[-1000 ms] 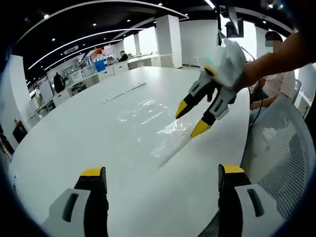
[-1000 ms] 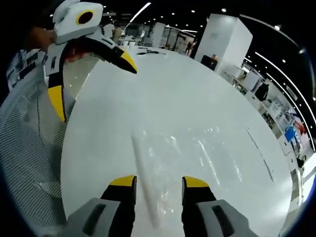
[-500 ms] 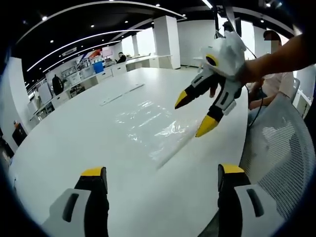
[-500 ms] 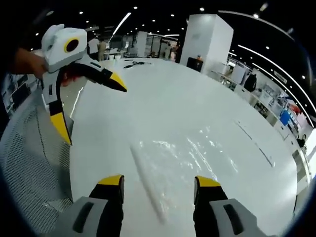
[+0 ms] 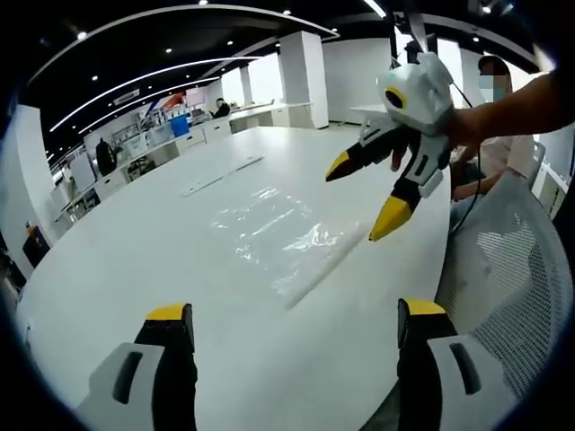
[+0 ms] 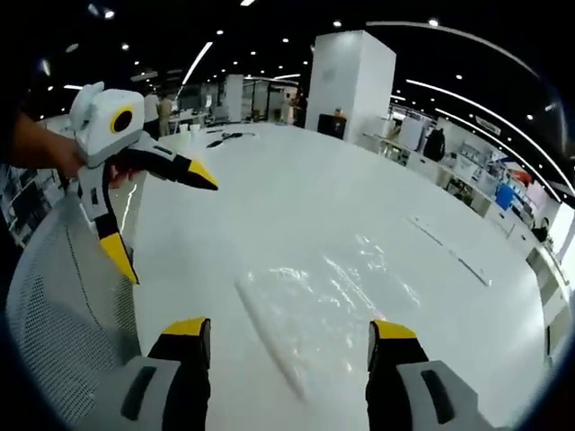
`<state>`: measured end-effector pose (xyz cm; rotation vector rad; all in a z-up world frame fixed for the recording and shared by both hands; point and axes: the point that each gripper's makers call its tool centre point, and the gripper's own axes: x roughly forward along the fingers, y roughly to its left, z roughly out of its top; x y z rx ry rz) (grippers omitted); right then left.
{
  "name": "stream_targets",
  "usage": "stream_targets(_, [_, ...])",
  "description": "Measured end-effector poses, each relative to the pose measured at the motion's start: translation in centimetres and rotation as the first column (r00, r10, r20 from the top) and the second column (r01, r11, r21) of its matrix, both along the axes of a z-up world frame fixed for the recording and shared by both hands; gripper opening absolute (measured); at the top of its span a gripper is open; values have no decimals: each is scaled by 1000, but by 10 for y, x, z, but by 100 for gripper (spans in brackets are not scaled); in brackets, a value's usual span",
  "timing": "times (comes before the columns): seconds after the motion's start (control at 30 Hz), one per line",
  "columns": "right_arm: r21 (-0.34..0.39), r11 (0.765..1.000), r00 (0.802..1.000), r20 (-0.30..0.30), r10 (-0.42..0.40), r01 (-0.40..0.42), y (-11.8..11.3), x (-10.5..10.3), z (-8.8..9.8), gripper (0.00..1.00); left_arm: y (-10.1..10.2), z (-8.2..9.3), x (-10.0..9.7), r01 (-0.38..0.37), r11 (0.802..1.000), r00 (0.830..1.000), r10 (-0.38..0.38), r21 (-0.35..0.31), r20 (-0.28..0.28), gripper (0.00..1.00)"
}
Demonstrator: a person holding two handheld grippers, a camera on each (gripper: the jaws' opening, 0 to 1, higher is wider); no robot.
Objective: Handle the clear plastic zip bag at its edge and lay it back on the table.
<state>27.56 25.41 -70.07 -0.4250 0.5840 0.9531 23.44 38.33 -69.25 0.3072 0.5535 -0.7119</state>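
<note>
A: Start with the left gripper view. Where is the bag?

B: The bag [image 5: 283, 232] lies flat on the white table [image 5: 135, 260], out from the table's near edge and closer to its right edge than its left. Its sealed strip runs along the side facing that right edge. Nothing touches it.

A: And the left gripper?

B: The left gripper [image 5: 296, 325] has its two yellow-tipped jaws wide apart at the bottom of the view, over the table's near edge, holding nothing. The bag is well ahead of them.

A: Anything else there?

B: The right gripper [image 5: 364, 193] hangs in the air above the table's right edge, jaws spread and empty, clear of the bag. A hand [image 5: 467, 126] holds it. A mesh chair [image 5: 508, 278] stands by the table's right edge, and a person [image 5: 490, 148] sits beyond it. A long flat strip [image 5: 225, 171] lies on the table farther off.

A: Now the right gripper view.

B: The bag [image 6: 332, 292] lies flat on the table [image 6: 269, 197] just ahead of the right gripper [image 6: 292, 334], whose jaws stand wide apart with nothing between them. The bag's thick strip points toward the gap between the jaws, near the table's near edge.

A: The other gripper?

B: The left gripper [image 6: 166, 220] is up at the left, over the table's edge, jaws parted and empty, well apart from the bag. The chair [image 6: 72, 305] sits below it.
</note>
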Motion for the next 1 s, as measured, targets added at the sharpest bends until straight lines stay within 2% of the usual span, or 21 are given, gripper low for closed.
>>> stream_targets(0.2, [58,996,998,-7,-62,63,-4,0,4,75,1,0,-2,-4,1000,1000,4,-3,-3,93])
stream_targets(0.83, [146,983,992,29,-119,114,-9,-11,34,78,1,1,-3,-7,1000,1000,7,-4,-2,93])
stream_targets(1.0, [149,981,991,24,-130,125,-12,-16,32,78,0,3,-4,-7,1000,1000,7,-7,0,93])
